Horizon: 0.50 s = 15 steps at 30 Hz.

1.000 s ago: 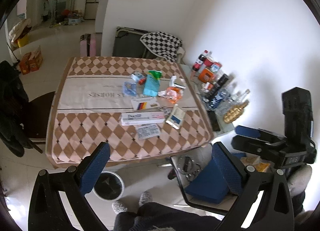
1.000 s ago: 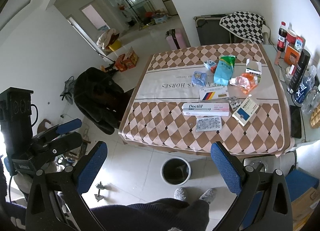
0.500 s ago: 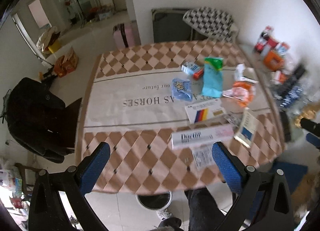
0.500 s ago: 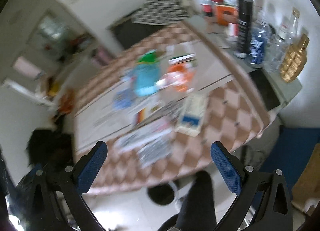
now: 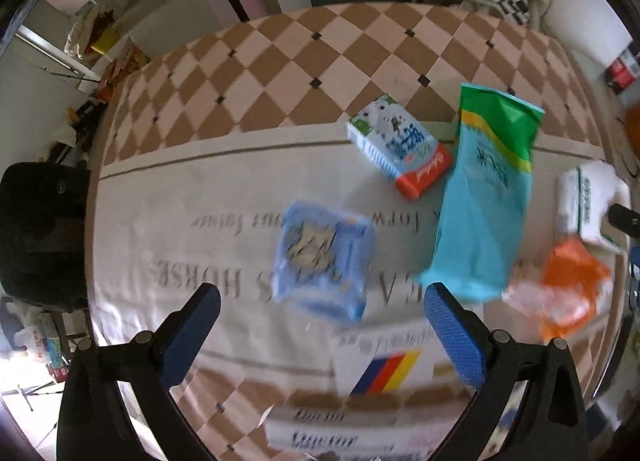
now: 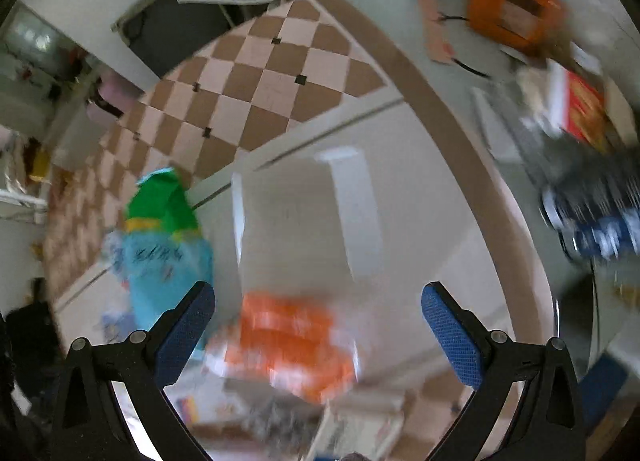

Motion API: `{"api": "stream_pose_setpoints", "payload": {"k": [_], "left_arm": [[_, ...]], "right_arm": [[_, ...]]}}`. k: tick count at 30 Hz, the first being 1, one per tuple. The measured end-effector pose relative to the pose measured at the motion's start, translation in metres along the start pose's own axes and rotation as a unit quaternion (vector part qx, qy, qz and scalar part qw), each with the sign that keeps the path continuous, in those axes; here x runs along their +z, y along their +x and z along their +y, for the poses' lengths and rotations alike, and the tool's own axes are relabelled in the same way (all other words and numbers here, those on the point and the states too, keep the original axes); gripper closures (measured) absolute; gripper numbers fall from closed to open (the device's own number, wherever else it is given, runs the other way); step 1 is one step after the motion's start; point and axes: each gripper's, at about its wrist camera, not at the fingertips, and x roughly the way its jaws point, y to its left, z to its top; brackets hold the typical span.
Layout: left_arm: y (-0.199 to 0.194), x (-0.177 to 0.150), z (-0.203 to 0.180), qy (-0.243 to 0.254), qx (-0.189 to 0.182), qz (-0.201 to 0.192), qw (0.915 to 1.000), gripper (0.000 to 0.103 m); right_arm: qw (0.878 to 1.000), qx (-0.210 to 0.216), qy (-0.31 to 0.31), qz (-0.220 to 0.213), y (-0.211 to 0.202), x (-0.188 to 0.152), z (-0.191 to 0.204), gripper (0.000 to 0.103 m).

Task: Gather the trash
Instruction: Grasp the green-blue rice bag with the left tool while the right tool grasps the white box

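Note:
My left gripper (image 5: 320, 325) is open and empty above a blue crumpled packet (image 5: 322, 261) on the checked tablecloth (image 5: 256, 73). Beyond it lie a white and red carton (image 5: 400, 145) and a teal and green bag (image 5: 486, 201). An orange wrapper (image 5: 572, 285) and a white box (image 5: 586, 201) lie at the right. My right gripper (image 6: 318, 325) is open and empty above the blurred orange wrapper (image 6: 288, 345), with the white box (image 6: 304, 221) just beyond and the teal bag (image 6: 160, 245) to the left.
A box with a striped flag mark (image 5: 384, 365) and a long white box (image 5: 340, 429) lie near my left gripper. Bottles and an orange box (image 6: 512, 9) crowd a side table at the right. A black coat (image 5: 40, 229) hangs at the left.
Both grippers have moved forward and down from standing height to just above the table. The trash now fills both views, and both stay open.

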Motion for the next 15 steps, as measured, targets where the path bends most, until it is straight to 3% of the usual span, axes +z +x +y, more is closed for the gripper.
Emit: {"api": "stream_pose_setpoints", "payload": {"k": [3,4,5,10,15], "left_arm": [[0.006,0.017,-0.018,0.004,-0.017,0.011,0.9998,0.000],[0.006,0.021,-0.030,0.014,-0.028,0.013,0.9994,0.000],[0.005,0.024,-0.039,0.025,-0.036,0.016,0.9989,0.000],[0.017,0.044,-0.093,0.060,-0.072,0.042,0.9947,0.000],[0.045,0.060,-0.132,0.092,-0.045,0.066,0.9925,0.000]], "right_arm": [[0.999,-0.001,-0.010,0.037,0.032,0.018,0.007,0.000],[0.999,0.001,-0.011,0.046,0.037,0.022,0.006,0.006],[0.999,0.009,-0.010,0.047,0.038,0.024,0.003,0.012],[0.998,0.027,0.033,0.038,0.027,0.042,-0.038,0.013],[0.998,0.010,0.052,0.038,0.027,0.050,-0.066,0.013]]}}
